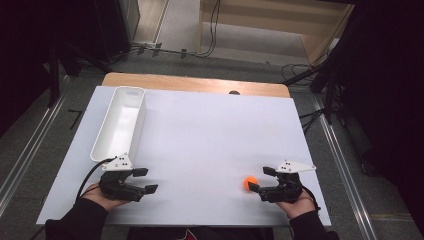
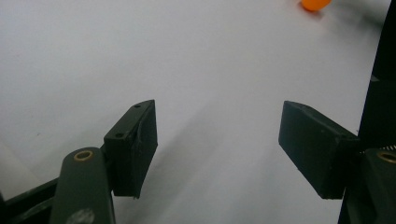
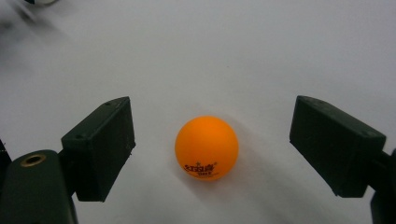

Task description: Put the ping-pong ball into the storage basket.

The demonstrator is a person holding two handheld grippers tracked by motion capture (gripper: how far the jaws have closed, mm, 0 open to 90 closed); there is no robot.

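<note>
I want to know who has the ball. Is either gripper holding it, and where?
Nothing is held. The orange ball lies on the table between the open jaws of the right gripper, untouched. The left gripper is open too.

White table (image 1: 210,135) with orange ball (image 1: 250,183), white bin (image 1: 120,125)

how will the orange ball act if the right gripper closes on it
The orange ball looks like a printed table tennis ball, so probably light and hard. Round on the flat white table, it would likely roll if nudged off-centre. The open right gripper straddles it.
</note>
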